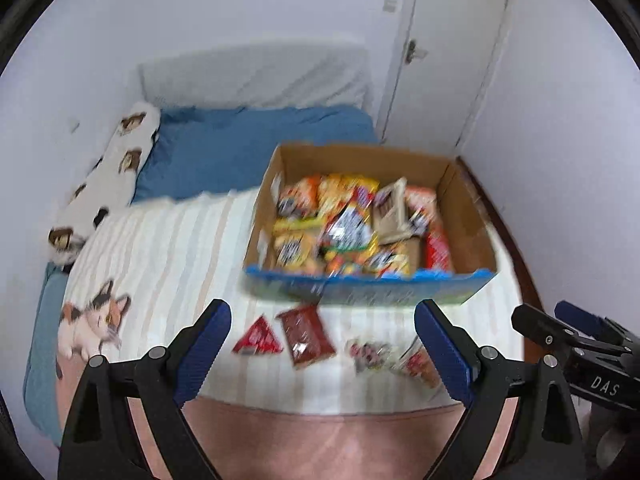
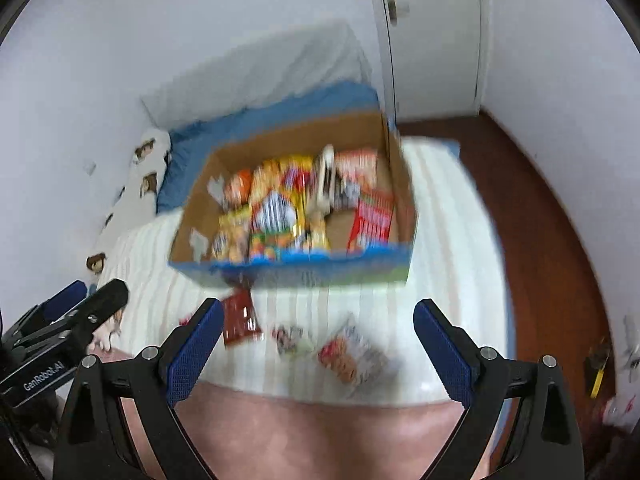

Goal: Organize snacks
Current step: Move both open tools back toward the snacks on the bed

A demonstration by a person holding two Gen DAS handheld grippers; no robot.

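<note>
Both tongs, the left tongs [image 1: 322, 354] and the right tongs [image 2: 318, 350], are wide open and hold nothing. A few small snack packets lie on the striped bed cover [image 1: 168, 248], just in front of the brown cardboard box [image 1: 466, 216] full of snacks. The dark red foil packet [image 1: 306, 336] looks light, crinkly and slippery. Best to pinch it by a flat edge.

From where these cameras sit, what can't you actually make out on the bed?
- Packet labels in the cardboard box: motion blur in both views.
- The red triangular packet: shows in the left view only; in the right view a finger hides nearly all of it.
- The loose packets before the box: too smeared to identify.
- Box floor: buried under snacks.
</note>
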